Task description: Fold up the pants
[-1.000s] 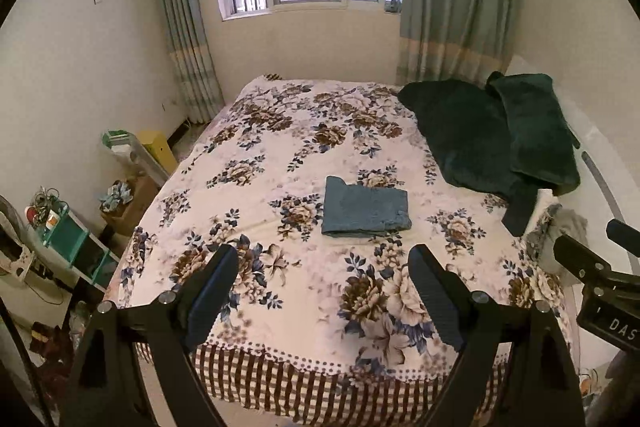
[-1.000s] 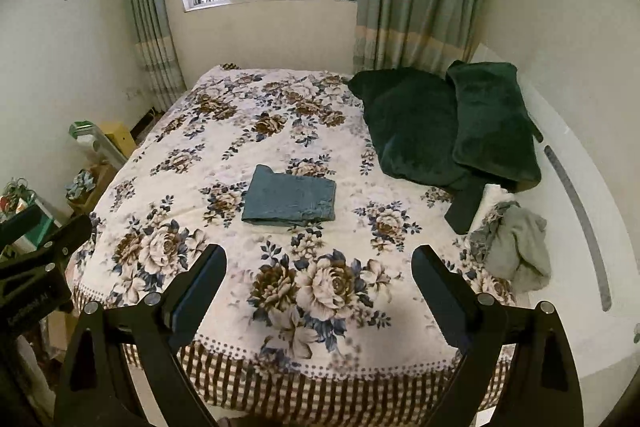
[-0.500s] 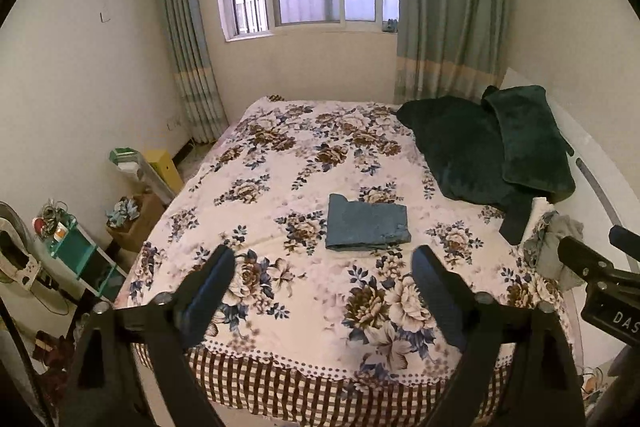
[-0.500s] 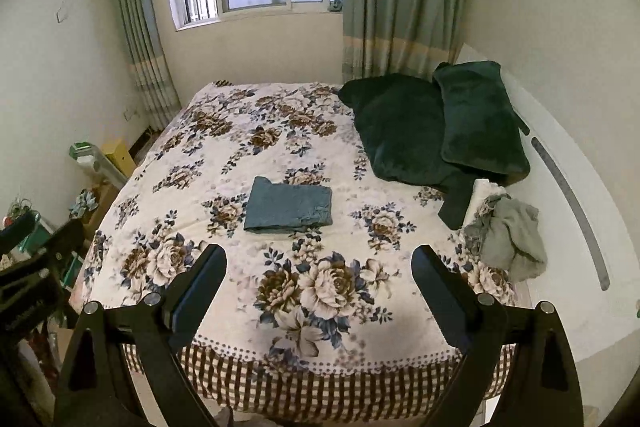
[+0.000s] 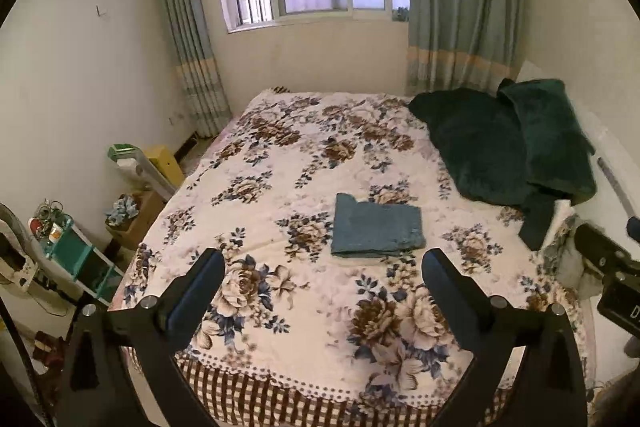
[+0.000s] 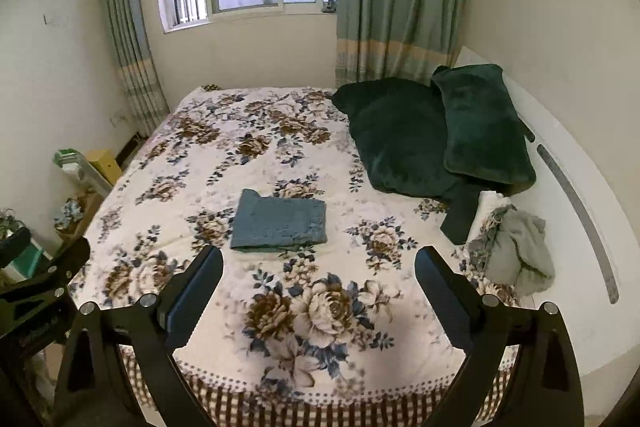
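Blue denim pants (image 5: 378,231), folded into a flat rectangle, are laid on the floral quilted bedspread (image 5: 304,155). The left gripper (image 5: 323,279) is seen opening, nothing between its jaws; the right gripper (image 6: 319,277) is held apart, empty, pants at twelve o'clock.

bed (image 5: 400,399) foot cut off, shelf clutter (image 5: 50,225) indistinct

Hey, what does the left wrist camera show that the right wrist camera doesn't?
Only the left wrist view shows the teal shelf unit on the floor and the open left gripper, jaws opening, nothing between them. Only the right wrist view clearly shows the crumpled grey garment and the open right gripper. Both show the folded blue denim pants on the floral bedspread and the dark green pillows.
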